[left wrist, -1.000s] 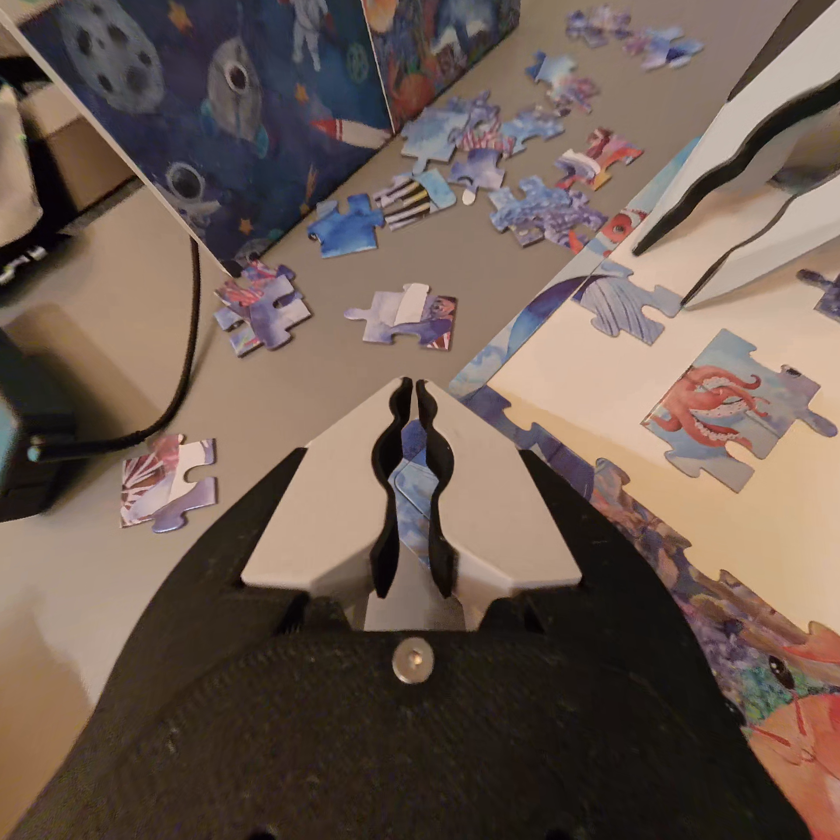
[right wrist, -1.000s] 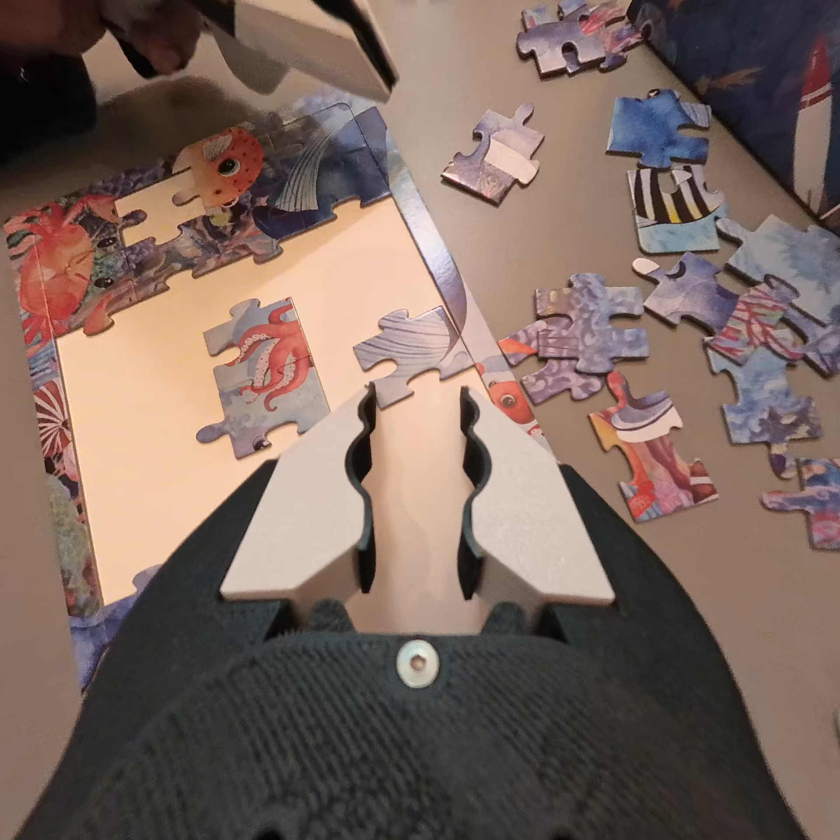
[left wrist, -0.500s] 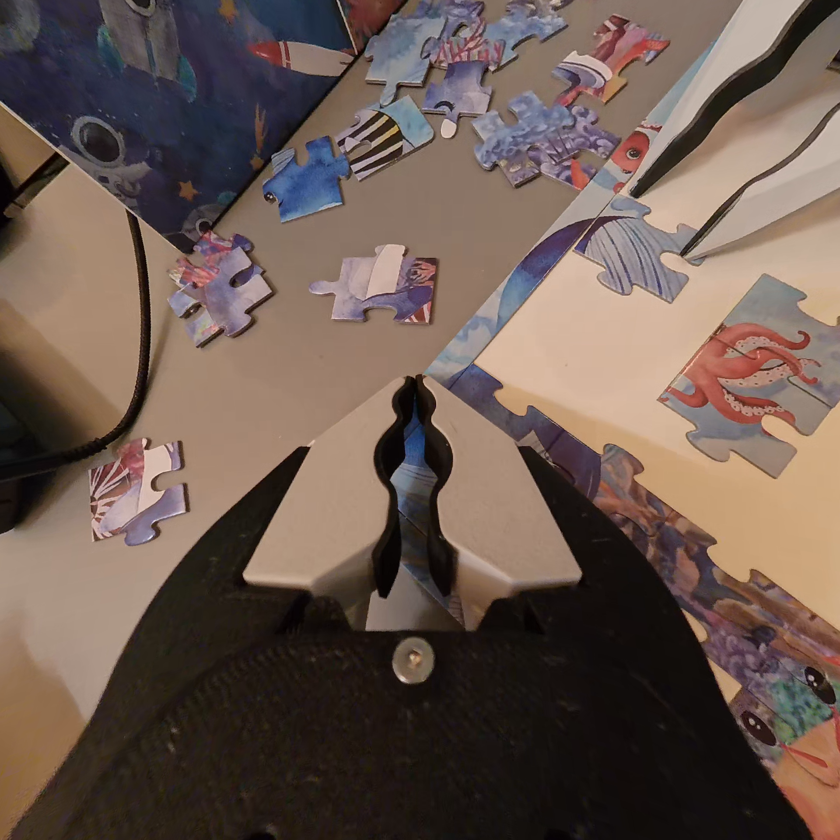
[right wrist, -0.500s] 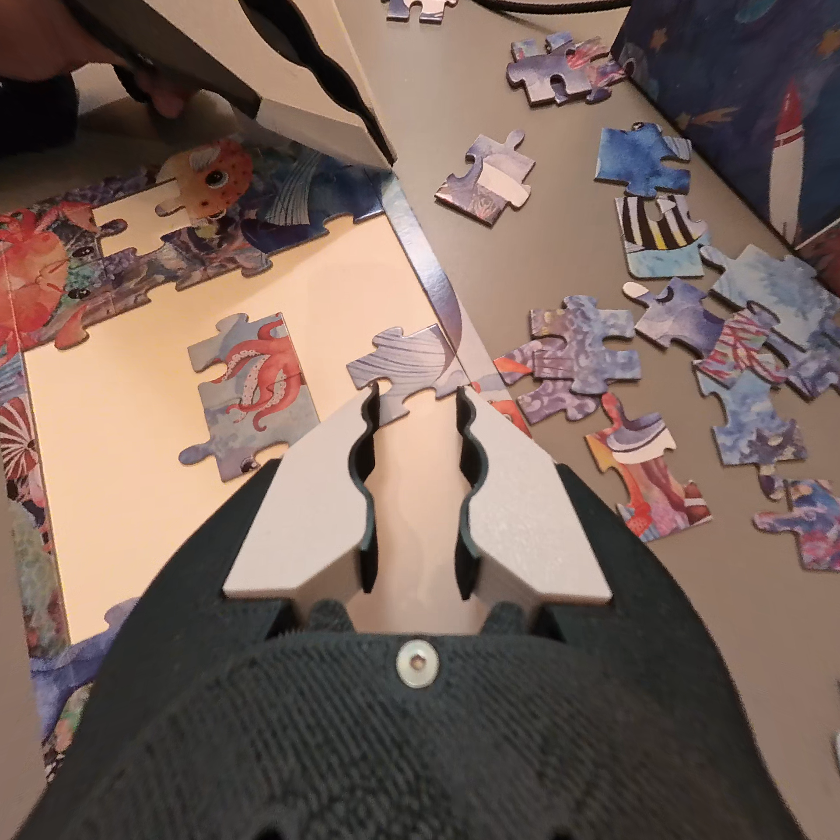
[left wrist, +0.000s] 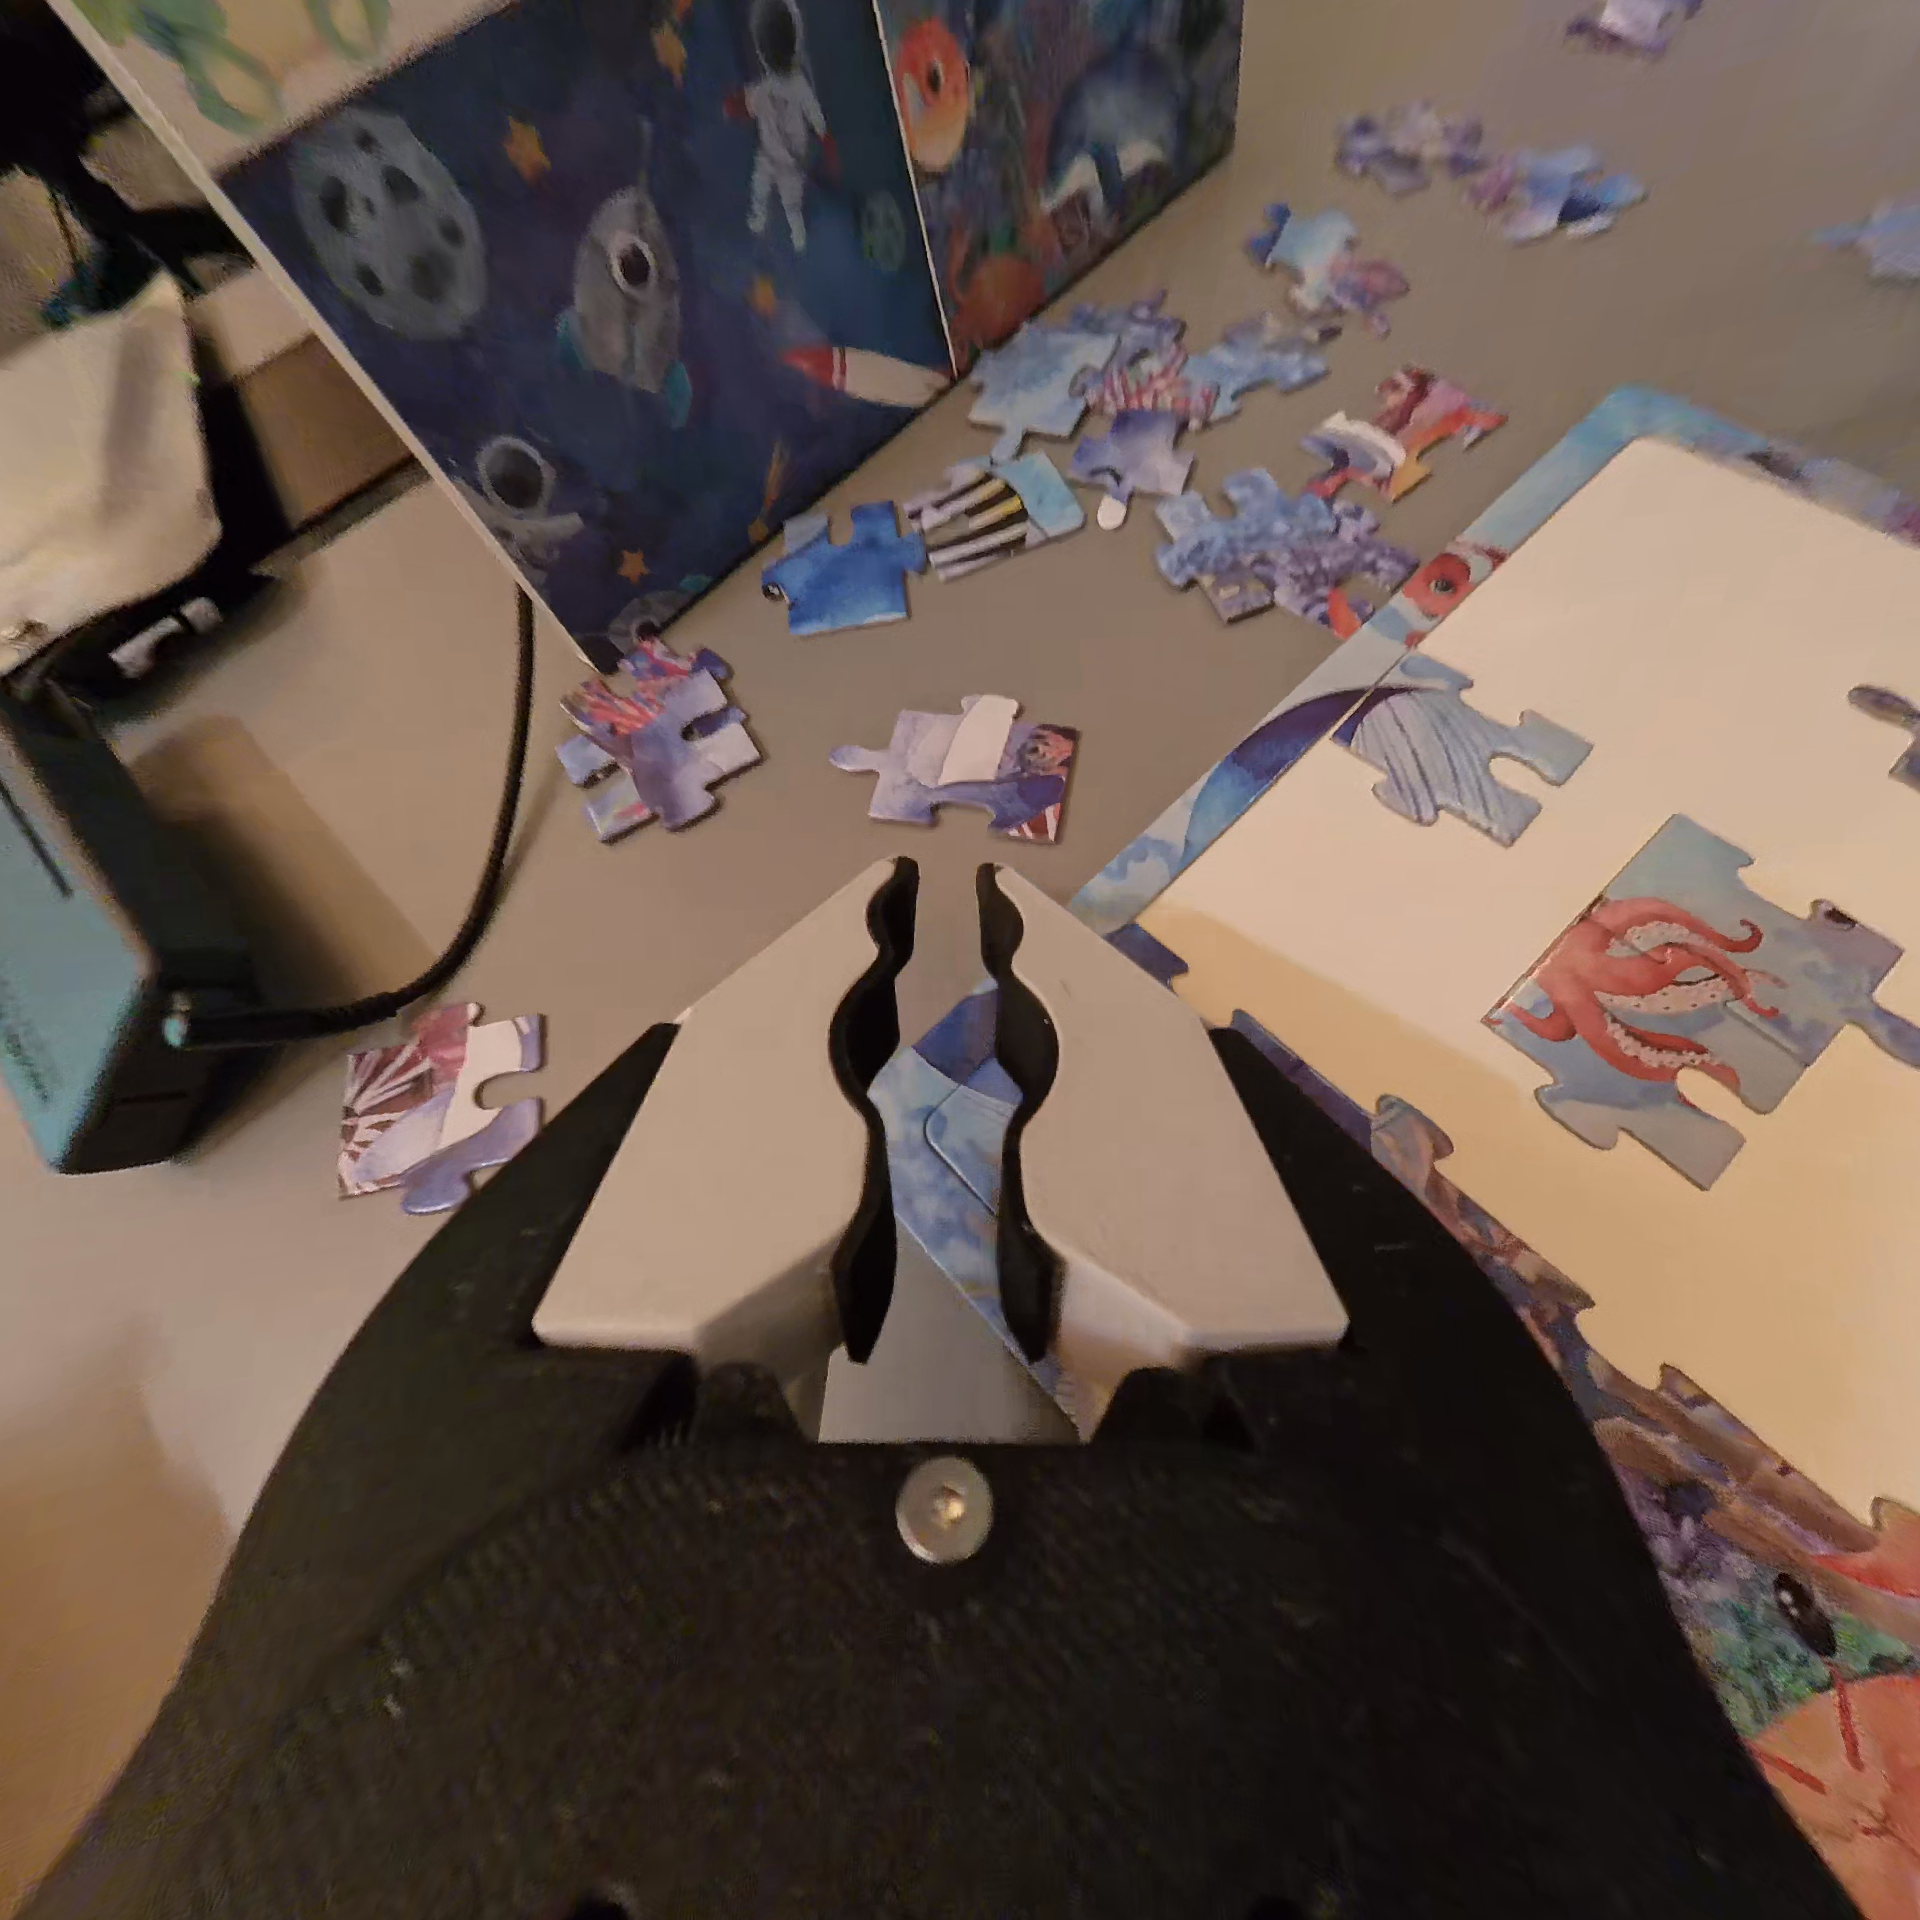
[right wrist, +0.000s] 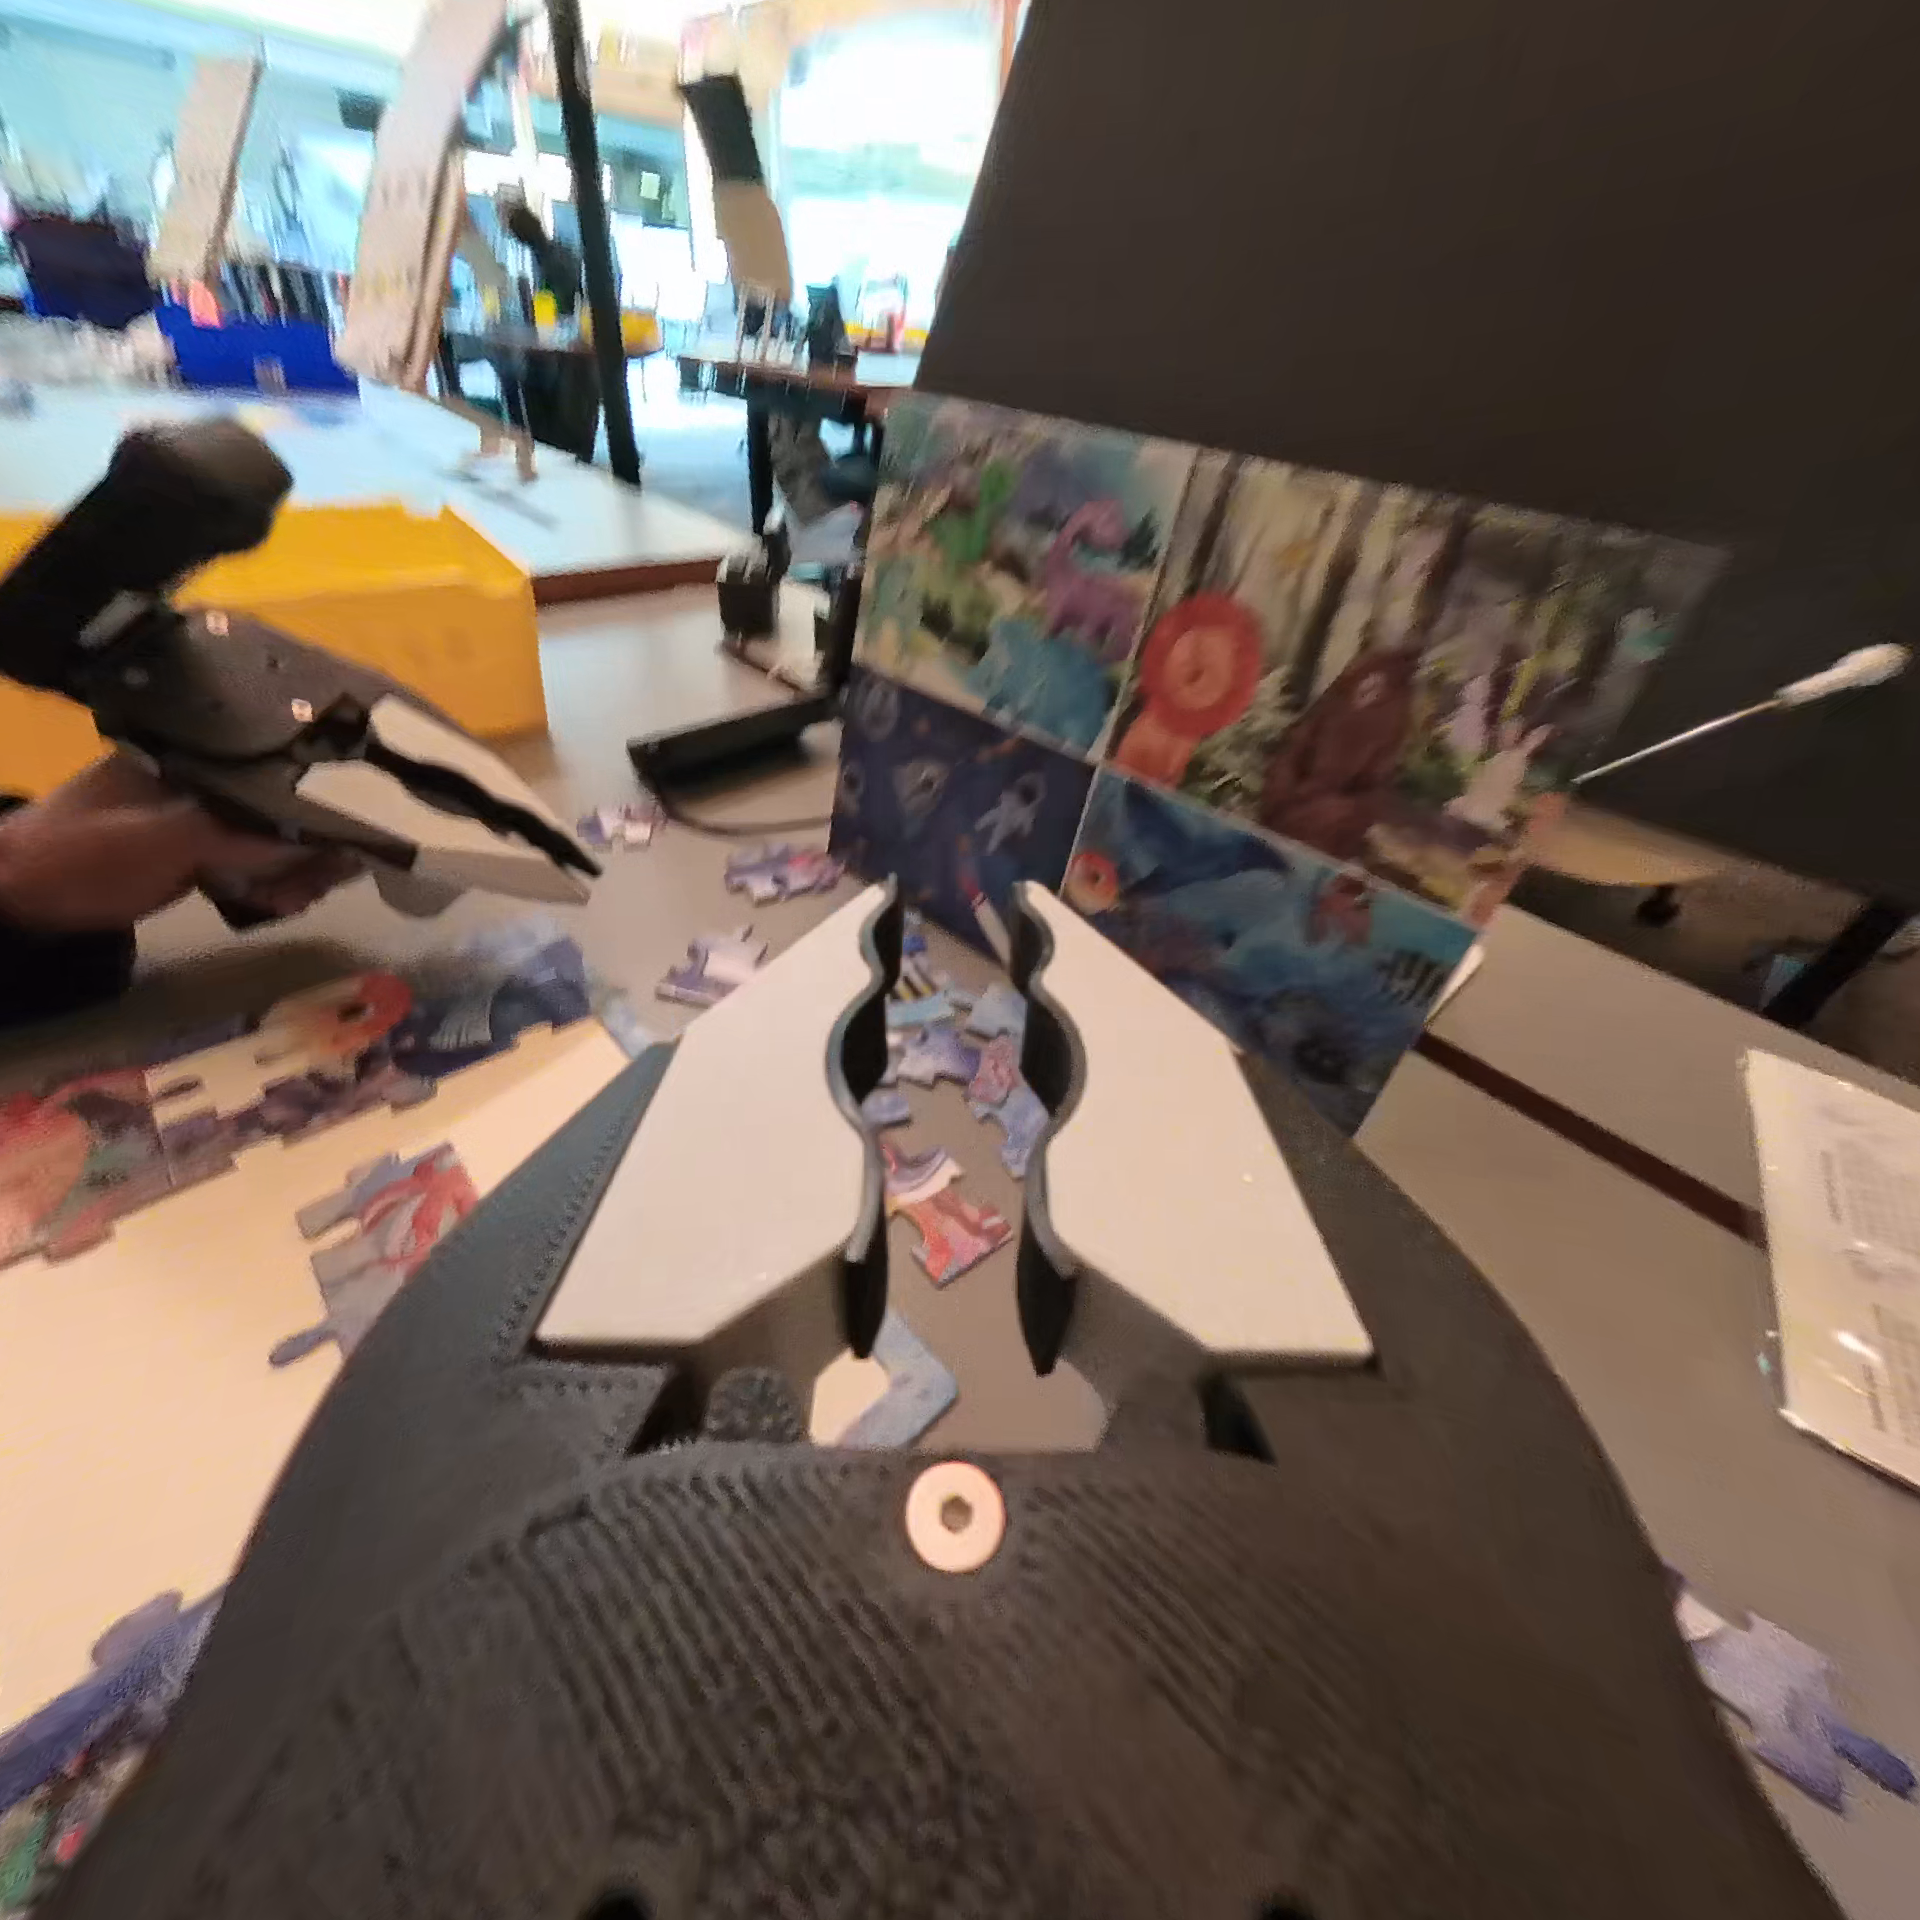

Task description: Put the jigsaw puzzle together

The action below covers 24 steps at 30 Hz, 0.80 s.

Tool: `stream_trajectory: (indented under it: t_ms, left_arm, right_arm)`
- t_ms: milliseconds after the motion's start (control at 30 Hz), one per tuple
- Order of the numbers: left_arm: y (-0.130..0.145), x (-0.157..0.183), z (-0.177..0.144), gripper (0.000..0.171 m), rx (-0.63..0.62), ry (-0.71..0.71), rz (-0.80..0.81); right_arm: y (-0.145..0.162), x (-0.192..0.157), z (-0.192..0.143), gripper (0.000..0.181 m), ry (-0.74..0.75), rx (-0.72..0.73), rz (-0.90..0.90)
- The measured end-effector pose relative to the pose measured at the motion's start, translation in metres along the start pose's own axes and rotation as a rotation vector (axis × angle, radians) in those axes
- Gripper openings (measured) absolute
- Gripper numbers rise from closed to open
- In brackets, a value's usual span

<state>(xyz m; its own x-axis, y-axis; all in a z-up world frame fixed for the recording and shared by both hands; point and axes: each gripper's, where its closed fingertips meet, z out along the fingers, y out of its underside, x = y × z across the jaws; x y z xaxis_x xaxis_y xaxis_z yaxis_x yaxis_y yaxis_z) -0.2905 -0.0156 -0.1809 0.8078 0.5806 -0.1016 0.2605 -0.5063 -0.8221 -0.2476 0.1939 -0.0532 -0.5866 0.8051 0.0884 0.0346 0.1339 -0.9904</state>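
The puzzle board (left wrist: 1351,935) lies at the right in the left wrist view, with a cream bare middle and joined pieces along its near edge. Joined octopus pieces (left wrist: 1683,997) and a striped blue piece (left wrist: 1455,758) lie on it. My left gripper (left wrist: 945,873) hangs over the board's blue corner, jaws a little apart and empty. My right gripper (right wrist: 956,894) is open and empty, raised and tilted up toward the puzzle box (right wrist: 1195,727). The left gripper (right wrist: 447,831) shows at the left of the right wrist view, held in a hand above the board (right wrist: 156,1351).
Several loose pieces lie on the grey table, among them a pale one (left wrist: 966,769), a purple one (left wrist: 655,748) and one near my left fingers (left wrist: 436,1112). The puzzle box (left wrist: 623,312) stands behind them. A black device (left wrist: 62,987) with a cable (left wrist: 499,831) sits left. A bagged paper (right wrist: 1849,1247) lies right. Some 25 cm of space lies between my two pairs of fingers.
My left gripper has opened a little and drawn back from the board. My right gripper has lifted off the board and tilted up, and it has left the left wrist view.
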Motion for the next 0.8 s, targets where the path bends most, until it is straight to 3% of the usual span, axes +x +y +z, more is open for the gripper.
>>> stream_trajectory:
  t_ms: [100,233,467,800]
  left_arm:
    - [-0.013,-0.007,-0.011,0.007,0.082,-0.031,-0.013]
    - [-0.019,-0.014,-0.015,0.003,0.153,-0.025,-0.078]
    - [-0.013,-0.009,-0.006,0.002,0.143,0.027,-0.121]
    - [-0.014,-0.003,-0.007,0.002,0.141,0.008,-0.043]
  right_arm:
    - [-0.022,0.016,-0.022,0.016,0.026,0.116,0.068]
    - [-0.02,0.038,-0.035,0.016,0.053,0.167,0.162]
    - [0.014,0.071,-0.039,0.015,0.144,0.113,0.214]
    - [0.036,0.066,-0.023,0.015,0.133,0.034,0.2]
